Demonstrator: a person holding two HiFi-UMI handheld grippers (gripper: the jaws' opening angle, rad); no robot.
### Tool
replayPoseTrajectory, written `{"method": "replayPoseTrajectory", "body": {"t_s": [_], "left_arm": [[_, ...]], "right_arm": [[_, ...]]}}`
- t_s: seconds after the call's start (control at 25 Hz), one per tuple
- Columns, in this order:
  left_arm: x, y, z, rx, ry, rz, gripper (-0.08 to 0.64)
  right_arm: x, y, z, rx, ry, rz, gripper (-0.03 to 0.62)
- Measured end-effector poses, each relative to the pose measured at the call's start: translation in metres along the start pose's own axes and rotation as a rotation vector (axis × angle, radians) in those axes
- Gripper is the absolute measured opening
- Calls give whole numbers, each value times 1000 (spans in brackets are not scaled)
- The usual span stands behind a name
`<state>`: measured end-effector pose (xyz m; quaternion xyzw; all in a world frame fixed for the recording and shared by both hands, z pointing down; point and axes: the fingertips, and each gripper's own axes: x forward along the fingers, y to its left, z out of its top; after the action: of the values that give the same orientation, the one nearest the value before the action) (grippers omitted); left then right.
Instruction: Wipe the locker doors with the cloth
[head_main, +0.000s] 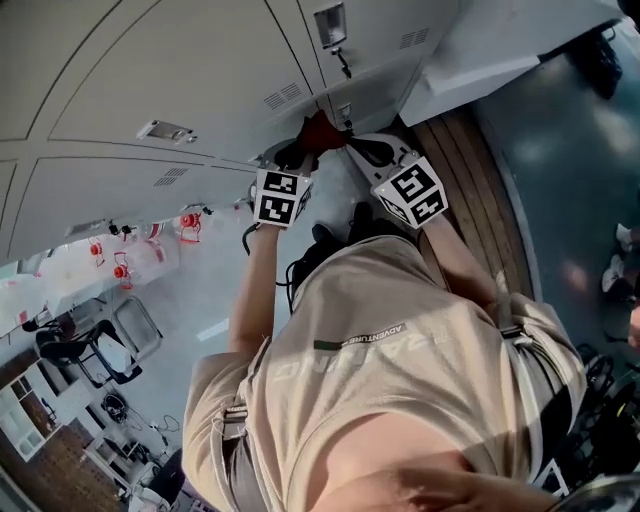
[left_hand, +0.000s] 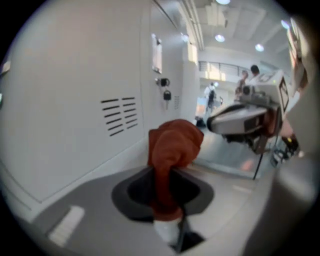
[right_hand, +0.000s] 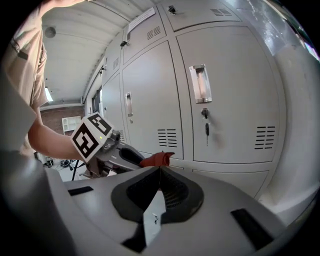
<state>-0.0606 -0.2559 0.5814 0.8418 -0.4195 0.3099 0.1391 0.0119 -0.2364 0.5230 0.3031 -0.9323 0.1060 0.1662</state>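
Note:
A rust-red cloth (left_hand: 174, 145) stands bunched between the jaws of my left gripper (left_hand: 169, 176), which is shut on it. The cloth (head_main: 318, 131) is held close to the grey locker doors (head_main: 180, 70), low down near a vent (left_hand: 120, 116). My right gripper (right_hand: 160, 169) is shut with nothing between its jaws, and its tip sits just short of the cloth (right_hand: 156, 159). From there I see the left gripper (right_hand: 102, 145) beside it. In the head view the left gripper (head_main: 298, 152) and the right gripper (head_main: 362, 150) point at the lockers side by side.
Keys hang from the locks of two doors (right_hand: 206, 129) (left_hand: 166, 94). A wooden strip (head_main: 485, 190) runs along the floor to the right of the lockers. A black chair (head_main: 95, 352) stands at far left. People (left_hand: 248, 75) are far down the hall.

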Motion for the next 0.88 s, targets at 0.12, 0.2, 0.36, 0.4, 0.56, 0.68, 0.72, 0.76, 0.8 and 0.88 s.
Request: {"method": "replayPoseTrajectory", "body": {"t_s": [0.12, 0.2, 0.36, 0.4, 0.56, 0.68, 0.72, 0.76, 0.8, 0.88], "left_arm": [[-34, 6, -3, -201, -123, 11, 80], [-58, 15, -6, -280, -187, 55, 80], [-106, 36, -1, -335, -296, 168, 80], [-117, 39, 1, -323, -311, 190, 80], [-154, 47, 20, -171, -340, 279, 80], [-187, 56, 44, -152, -426, 308, 80], [-199, 59, 52, -165, -462, 310, 80], [-210, 62, 59, -178, -497, 313, 80], [-222, 66, 66, -181, -528, 324, 80], [-242, 76, 77, -152, -572, 376, 81]], "right_arm": [[7, 18, 10, -27, 3, 20, 15], [13, 32, 17, -46, 3, 36, 14], [23, 57, 37, -96, -17, 61, 15], [25, 62, 43, -106, -28, 67, 15], [30, 76, 73, -127, -92, 88, 14], [28, 80, 99, -134, -170, 71, 14], [26, 82, 108, -130, -197, 68, 14], [23, 84, 117, -125, -223, 67, 14], [21, 87, 126, -124, -248, 67, 14], [19, 92, 143, -138, -289, 61, 14]]}}
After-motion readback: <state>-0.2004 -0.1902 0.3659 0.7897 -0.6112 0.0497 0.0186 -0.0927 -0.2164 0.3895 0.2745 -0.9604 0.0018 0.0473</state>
